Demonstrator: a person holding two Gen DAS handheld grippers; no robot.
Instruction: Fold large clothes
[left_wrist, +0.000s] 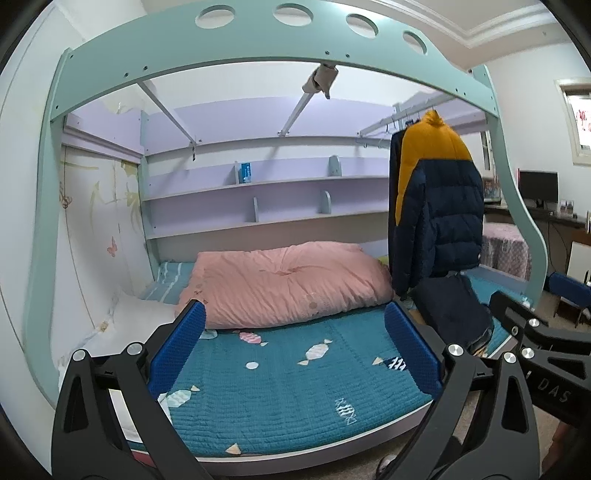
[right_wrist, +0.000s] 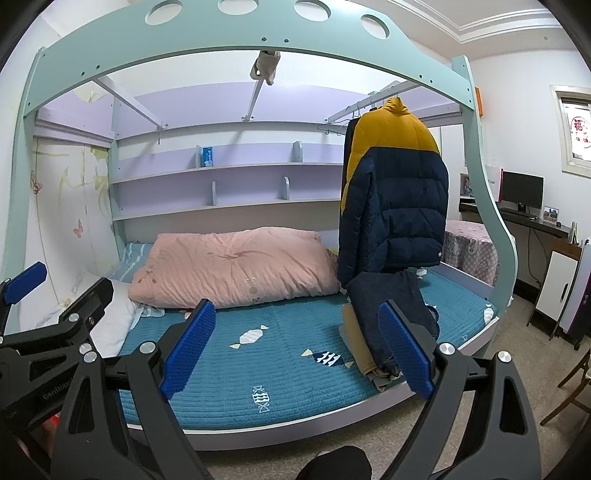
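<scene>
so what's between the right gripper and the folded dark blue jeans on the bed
Only bare teal quilted mattress cover, as the right wrist view shows. The open right gripper hovers short of the folded dark blue jeans, which top a small stack.

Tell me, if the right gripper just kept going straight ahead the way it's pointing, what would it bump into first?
Probably the teal quilted mattress: the open right gripper points at its bare stretch, between the pink duvet and the folded dark clothes. Depth is hard to judge.

Bed w/ teal quilt (right_wrist: 288, 384), pink duvet (right_wrist: 236, 266), folded clothes stack (right_wrist: 391, 325), white pillow (right_wrist: 110, 321)
</scene>
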